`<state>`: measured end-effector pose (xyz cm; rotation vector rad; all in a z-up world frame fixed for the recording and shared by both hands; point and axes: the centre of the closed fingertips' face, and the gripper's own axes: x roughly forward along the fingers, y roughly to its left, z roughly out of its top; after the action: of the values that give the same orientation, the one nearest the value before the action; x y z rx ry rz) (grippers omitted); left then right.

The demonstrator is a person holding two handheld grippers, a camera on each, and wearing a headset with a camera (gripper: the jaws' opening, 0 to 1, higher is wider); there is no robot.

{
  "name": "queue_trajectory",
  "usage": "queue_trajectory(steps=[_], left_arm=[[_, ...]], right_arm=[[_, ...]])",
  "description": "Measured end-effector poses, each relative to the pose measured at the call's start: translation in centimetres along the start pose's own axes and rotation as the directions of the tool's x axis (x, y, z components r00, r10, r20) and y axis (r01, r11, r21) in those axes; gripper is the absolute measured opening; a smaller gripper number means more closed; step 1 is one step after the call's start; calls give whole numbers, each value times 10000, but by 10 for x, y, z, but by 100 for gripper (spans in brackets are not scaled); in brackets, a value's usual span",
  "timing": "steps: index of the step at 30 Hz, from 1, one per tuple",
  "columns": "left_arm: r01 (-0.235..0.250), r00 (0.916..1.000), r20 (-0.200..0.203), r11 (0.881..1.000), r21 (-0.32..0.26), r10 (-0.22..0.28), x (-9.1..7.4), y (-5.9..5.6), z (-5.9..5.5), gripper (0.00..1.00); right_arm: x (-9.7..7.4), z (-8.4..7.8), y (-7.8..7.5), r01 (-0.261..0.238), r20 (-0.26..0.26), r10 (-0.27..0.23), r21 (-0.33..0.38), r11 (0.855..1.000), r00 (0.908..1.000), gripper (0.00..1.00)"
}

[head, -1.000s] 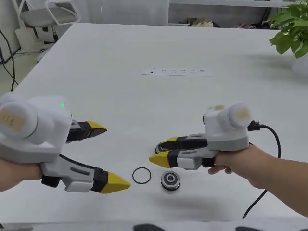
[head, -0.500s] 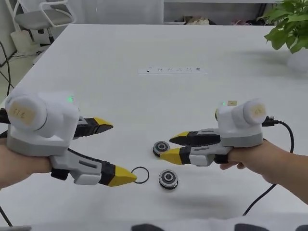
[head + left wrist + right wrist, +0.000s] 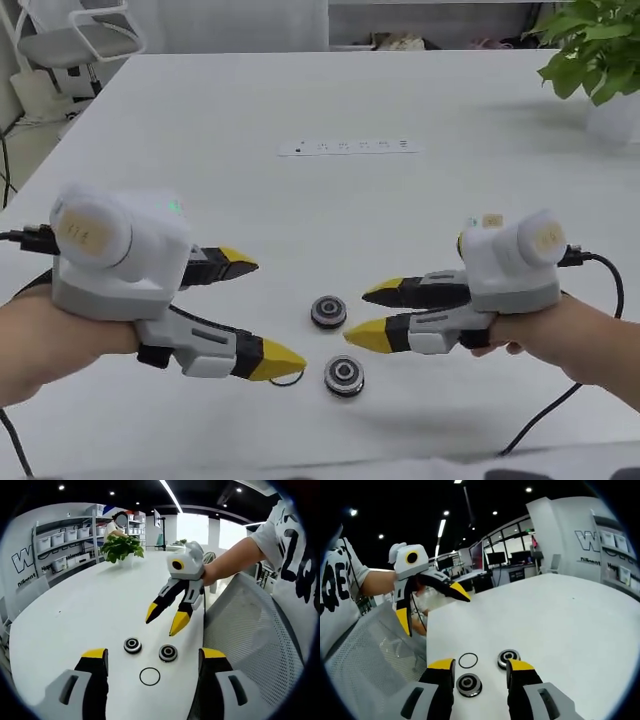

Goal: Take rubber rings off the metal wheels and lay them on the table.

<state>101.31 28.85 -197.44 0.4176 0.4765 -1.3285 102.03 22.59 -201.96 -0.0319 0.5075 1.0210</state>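
Left hand-held gripper (image 3: 275, 312) is held wide open and empty above the desk (image 3: 420, 110); the right hand-held gripper (image 3: 359, 314), partly open and also empty, is pointed towards it. Between them, a far wheel (image 3: 328, 311) and a near wheel (image 3: 343, 375) are seen lying on the desk. A loose ring (image 3: 149, 676) is laid flat just beside the near wheel.

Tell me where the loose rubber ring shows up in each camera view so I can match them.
Head view: rubber ring low centre, partly hidden behind the lower tip of the left gripper.
Left gripper view: low centre, between that gripper's tongs.
Right gripper view: low centre, between the tongs of the right gripper.
Shared landmark: the metal wheel nearest the ring.
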Motion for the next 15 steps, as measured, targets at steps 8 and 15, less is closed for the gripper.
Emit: queue_trajectory(steps=[8, 15], left_arm=[[240, 9996, -126, 9997, -38, -240, 12, -2, -5, 68], [553, 9983, -198, 9984, -84, -555, 22, -8, -7, 63]], right_arm=[[-2, -12, 3, -126, -244, 119, -253, 9996, 9996, 40], [-2, -22, 6, -282, -537, 254, -521, 9982, 9982, 40]])
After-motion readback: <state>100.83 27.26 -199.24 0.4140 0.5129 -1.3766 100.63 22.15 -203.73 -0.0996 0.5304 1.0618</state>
